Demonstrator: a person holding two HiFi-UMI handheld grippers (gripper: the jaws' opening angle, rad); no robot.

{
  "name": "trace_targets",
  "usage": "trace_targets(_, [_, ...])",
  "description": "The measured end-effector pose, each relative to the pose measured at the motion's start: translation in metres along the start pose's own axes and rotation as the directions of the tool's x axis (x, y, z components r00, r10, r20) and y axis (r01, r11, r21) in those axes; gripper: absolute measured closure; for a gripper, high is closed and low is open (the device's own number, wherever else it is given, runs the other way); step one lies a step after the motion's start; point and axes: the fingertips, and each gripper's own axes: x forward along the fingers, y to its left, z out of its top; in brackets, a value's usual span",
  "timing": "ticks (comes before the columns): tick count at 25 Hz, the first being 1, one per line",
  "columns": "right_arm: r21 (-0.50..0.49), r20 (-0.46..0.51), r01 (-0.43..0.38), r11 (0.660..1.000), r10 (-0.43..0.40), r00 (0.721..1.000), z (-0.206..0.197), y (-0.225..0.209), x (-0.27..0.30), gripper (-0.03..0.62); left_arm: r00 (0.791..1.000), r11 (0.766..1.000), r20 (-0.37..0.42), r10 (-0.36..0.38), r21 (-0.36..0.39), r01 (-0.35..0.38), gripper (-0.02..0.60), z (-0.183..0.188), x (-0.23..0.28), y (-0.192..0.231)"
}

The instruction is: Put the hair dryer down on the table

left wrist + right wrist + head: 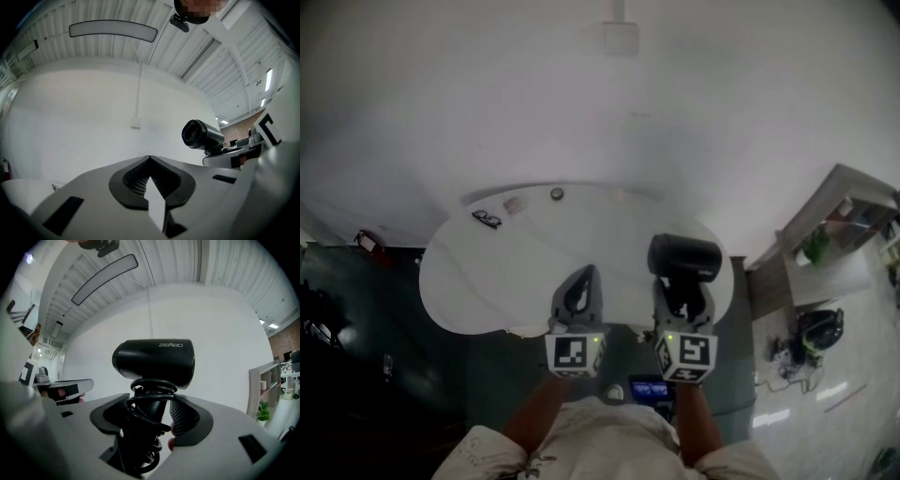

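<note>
– Over the near right part of the bench (487, 272), where is the dryer (684, 258) sitting?

– It is hanging clear of the top, I am judging, not resting on it. The right gripper (150, 399) is clamping its handle, and the barrel is lying crosswise just beyond the jaw tips.

– What are the jaws biting on, exactly?

– They are closing partway round the handle with the cord (150, 390) wound round it, so the pads are pressing on coils as much as on plastic.

– How is it likely handling?

– I am guessing at a stiff, smooth shell, a little slippery, with most of the weight out in the barrel. That is making it nose-heavy, and the springy cord is making the grip somewhat soft, so it is probably wanting to tip or twist.

– Where is the best hold, then?

– Where it is being held now: on the handle, close under the barrel. The barrel itself is looking too round and wide for a sure pinch.

– And the left gripper (150, 161)?

– It is riding just beside the right one, jaws together at the tips with nothing between them.

– Is anything else lying on the bench?

– Glasses (486, 219) are lying near the far left edge, well apart from the dryer, leaving bare top below it.
</note>
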Motion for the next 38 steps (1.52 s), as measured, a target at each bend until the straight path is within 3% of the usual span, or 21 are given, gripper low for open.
trace_targets(13, [-0.016, -0.140, 0.014, 1.000, -0.016, 0.990, -0.050, -0.007, 0.108, 0.316, 0.999, 0.999, -0.022, -0.032, -0.003, 0.032, 0.586, -0.028, 0.089, 0.037])
trace_targets(19, [0.000, -0.270, 0.003, 1.000, -0.003, 0.963, -0.094, -0.007, 0.166, 0.318, 0.998, 0.999, -0.032, -0.047, -0.005, 0.047, 0.586, -0.039, 0.127, 0.057])
trace_targets(25, [0.009, -0.455, -0.044, 0.999, 0.044, 0.889, -0.162, -0.001, 0.207, 0.318, 0.999, 0.999, -0.037, -0.036, -0.026, 0.035, 0.586, -0.044, 0.151, 0.075])
trace_targets(32, [0.071, -0.674, -0.066, 0.995, 0.097, 0.732, -0.234, 0.016, 0.229, 0.318, 0.998, 0.999, -0.055, -0.027, -0.044, 0.024, 0.586, -0.054, 0.169, 0.093])
trace_targets(38, [0.040, -0.760, -0.089, 0.995, 0.088, 0.644, -0.271, 0.021, 0.235, 0.317, 0.998, 0.999, -0.056, -0.041, -0.039, 0.038, 0.586, -0.060, 0.179, 0.093])
